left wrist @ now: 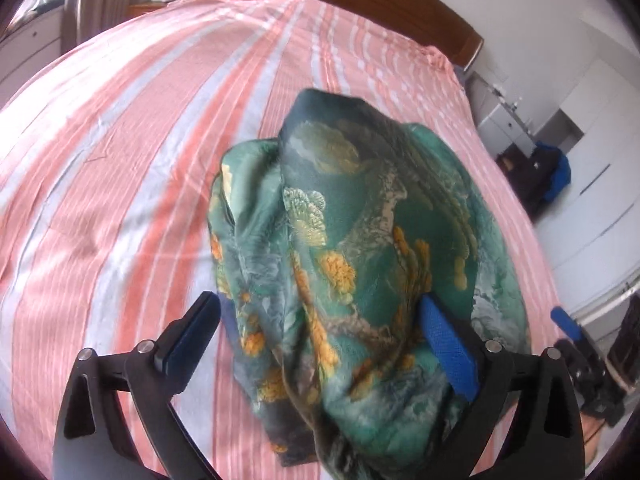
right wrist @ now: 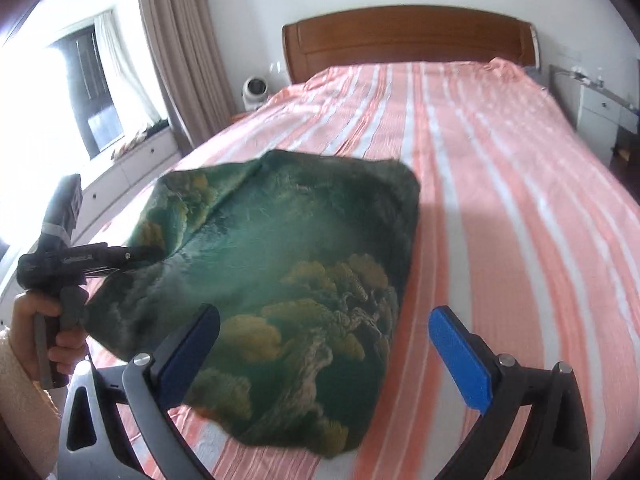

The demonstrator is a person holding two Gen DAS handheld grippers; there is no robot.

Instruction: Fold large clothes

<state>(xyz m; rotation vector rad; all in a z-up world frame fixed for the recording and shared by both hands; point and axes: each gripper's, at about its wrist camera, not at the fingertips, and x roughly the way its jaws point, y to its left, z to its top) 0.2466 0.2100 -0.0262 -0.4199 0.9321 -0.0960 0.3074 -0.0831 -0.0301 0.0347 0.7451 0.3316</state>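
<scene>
A green garment (right wrist: pixel 288 248) with yellow tree prints lies folded into a rough square on the pink striped bed (right wrist: pixel 500 184). In the left wrist view the garment (left wrist: pixel 360 260) bulges up between the wide-apart fingers of my left gripper (left wrist: pixel 320 320), and cloth drapes over the right finger (left wrist: pixel 448 344). From the right wrist view the left gripper (right wrist: pixel 136 256) reaches into the garment's left edge, fingertips hidden in the cloth. My right gripper (right wrist: pixel 324 332) is open and empty above the garment's near edge.
A wooden headboard (right wrist: pixel 408 36) stands at the far end. A small white fan (right wrist: pixel 254 92) sits on a nightstand left of the bed. A window and curtains (right wrist: pixel 176 40) are on the left. White drawers (right wrist: pixel 600 112) stand to the right.
</scene>
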